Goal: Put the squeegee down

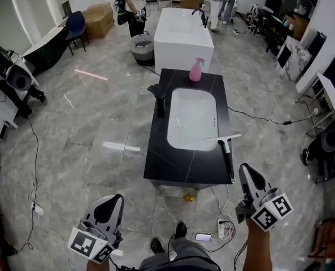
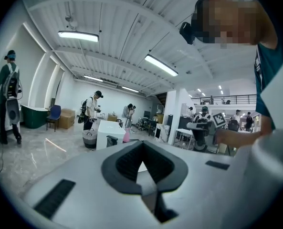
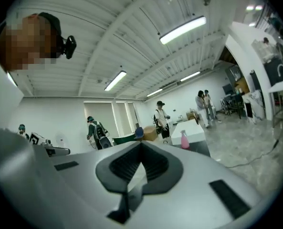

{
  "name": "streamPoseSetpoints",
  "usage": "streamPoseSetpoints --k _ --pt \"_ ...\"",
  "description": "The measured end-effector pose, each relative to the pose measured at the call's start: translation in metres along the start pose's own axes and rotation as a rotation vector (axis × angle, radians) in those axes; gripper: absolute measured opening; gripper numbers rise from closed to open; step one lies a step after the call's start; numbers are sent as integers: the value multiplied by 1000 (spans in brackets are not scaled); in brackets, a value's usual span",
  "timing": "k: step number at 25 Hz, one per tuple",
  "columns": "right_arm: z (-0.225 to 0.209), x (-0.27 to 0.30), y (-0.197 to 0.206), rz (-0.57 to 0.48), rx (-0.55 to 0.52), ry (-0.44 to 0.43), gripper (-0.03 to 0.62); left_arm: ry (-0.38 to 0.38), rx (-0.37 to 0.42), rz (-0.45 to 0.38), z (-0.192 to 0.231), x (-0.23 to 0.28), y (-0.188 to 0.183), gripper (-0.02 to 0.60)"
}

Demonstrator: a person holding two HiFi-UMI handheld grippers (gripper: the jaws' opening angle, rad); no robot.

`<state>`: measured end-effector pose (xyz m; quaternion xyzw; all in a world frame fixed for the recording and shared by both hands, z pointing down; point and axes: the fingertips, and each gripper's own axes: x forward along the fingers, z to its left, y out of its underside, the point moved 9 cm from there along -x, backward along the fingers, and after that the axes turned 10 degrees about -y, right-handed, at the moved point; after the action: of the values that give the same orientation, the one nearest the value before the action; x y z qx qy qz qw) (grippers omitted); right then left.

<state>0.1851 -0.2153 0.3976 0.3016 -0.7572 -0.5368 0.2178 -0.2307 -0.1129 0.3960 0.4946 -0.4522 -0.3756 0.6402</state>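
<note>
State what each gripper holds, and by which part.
Nothing is held: left gripper and right gripper are both shut and empty; the squeegee lies on the counter.

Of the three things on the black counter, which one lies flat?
The squeegee, lying at the near right corner of the sink. The pink spray bottle and the black faucet both stand upright.

Left gripper: your left gripper (image 1: 112,201) points forward by your left side, jaws together, nothing between them.
Right gripper: your right gripper (image 1: 248,171) points forward, jaws together, empty.
Right forearm: your right forearm (image 1: 258,247) is bare and carries the gripper.
</note>
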Motion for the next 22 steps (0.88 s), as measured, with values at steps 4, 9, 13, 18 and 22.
streamPoseSetpoints --k 4,9,13,18,22 --pt "69 -9 -31 15 -112 -44 2 13 -19 -46 0 -20 -4 5" --pt "125 -23 -46 38 -170 -71 2 31 -15 -80 1 -43 -10 5" --pt "149 -37 -49 22 -176 -75 2 49 -21 -114 -4 -60 -13 5" --pt "169 -51 -45 10 -184 -76 2 62 -12 -154 -6 -80 -14 5" --pt "184 -60 -43 9 -187 -81 2 60 -8 -174 -8 -100 -17 5"
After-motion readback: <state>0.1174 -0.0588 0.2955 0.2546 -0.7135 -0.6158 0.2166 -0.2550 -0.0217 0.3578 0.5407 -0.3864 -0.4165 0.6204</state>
